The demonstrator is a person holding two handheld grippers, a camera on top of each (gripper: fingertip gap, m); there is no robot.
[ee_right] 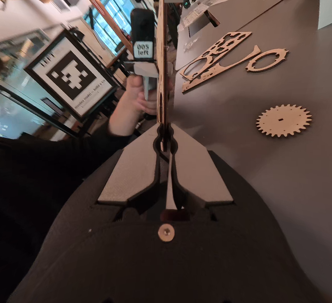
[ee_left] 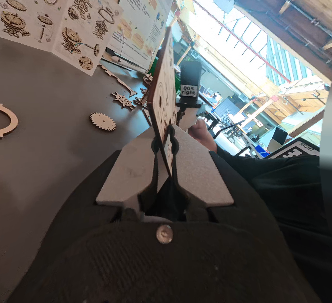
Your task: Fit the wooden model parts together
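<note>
Between both tongs is one thin wooden sheet (ee_left: 164,85), held up off the table (ee_left: 53,150): left tongs (ee_left: 168,144) clamped on one edge, right tongs (ee_right: 164,141) clamped on the opposite edge. Left of the left tongs, a loose wooden gear (ee_left: 102,120) lies flat; a cut-out panel (ee_right: 213,60) lies farther off.

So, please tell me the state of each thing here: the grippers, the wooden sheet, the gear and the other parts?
left gripper: shut on wooden sheet
right gripper: shut on wooden sheet
wooden sheet: held on edge, lifted
gear: flat on table, loose
emptied sheet: flat on table
</note>
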